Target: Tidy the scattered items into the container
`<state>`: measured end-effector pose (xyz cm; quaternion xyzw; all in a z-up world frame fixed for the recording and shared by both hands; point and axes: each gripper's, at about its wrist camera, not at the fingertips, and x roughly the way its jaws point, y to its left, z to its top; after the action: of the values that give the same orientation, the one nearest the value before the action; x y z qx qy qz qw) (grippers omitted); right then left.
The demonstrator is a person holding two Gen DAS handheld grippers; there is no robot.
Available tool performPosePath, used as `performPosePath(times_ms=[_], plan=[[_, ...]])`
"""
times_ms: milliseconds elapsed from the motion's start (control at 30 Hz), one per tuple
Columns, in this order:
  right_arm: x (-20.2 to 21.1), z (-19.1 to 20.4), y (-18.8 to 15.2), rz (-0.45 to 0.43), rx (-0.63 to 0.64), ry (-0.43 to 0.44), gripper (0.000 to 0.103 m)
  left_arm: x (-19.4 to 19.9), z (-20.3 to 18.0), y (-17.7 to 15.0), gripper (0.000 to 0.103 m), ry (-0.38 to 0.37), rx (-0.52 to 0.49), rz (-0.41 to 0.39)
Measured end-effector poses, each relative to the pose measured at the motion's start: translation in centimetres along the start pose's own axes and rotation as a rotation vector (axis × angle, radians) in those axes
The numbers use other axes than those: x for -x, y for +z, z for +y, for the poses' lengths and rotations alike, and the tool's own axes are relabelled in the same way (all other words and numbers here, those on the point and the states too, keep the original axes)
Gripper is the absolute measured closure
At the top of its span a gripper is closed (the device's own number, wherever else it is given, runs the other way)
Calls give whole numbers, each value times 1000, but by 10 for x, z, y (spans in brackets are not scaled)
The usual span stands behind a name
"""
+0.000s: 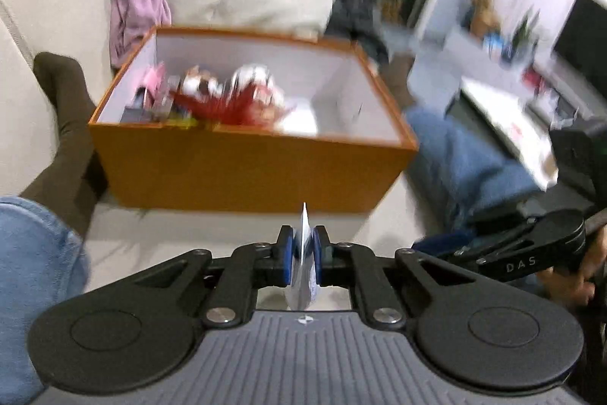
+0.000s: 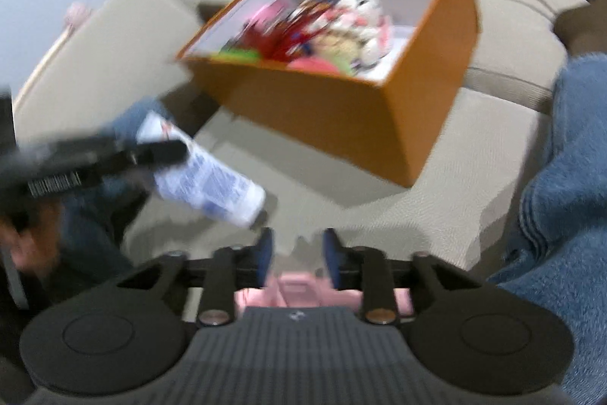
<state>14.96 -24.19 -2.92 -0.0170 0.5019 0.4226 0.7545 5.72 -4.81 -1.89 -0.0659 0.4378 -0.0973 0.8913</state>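
Beige sofa (image 1: 45, 6) bears orange box (image 1: 242, 169), legs (image 1: 466, 154) alongside.

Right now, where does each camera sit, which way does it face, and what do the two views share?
Left wrist: on the left gripper, looking down its fingers at the orange box; the jaws pinch a white packet edge-on; jeans show.
Right wrist: on the right gripper, jaws apart, facing the box tilted; a pink object lies below.
Shared: box, beige sofa, packet, each other's gripper.

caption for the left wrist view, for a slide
Left gripper shut on a white packet, facing the orange box of toys.
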Motion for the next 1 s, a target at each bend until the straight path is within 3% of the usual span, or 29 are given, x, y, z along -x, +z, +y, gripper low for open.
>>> performPosePath(times_ms=[233,467,567,667,800,933,1000], plan=[[-24,9,-9,114,137,-26,65,-23,7,-5,91,9,-3,114],[-38,-3,-6,125,102,30,65,-35,10,-14,90,3,51,-26],[-36,-2,-9,120,87,44,72,-33,6,-18,90,27,42,-67],[-32,-2,-13,99,73,23,74,-28,2,-23,79,46,19,-83],[-31,-2,-12,50,5,-9,75,-22,3,-27,74,83,4,-87],[-23,-12,-10,-33,-136,-55,75,-15,7,-34,56,111,33,-85],[-23,-16,-10,-61,-213,-86,75,-12,9,-37,55,106,44,-82]])
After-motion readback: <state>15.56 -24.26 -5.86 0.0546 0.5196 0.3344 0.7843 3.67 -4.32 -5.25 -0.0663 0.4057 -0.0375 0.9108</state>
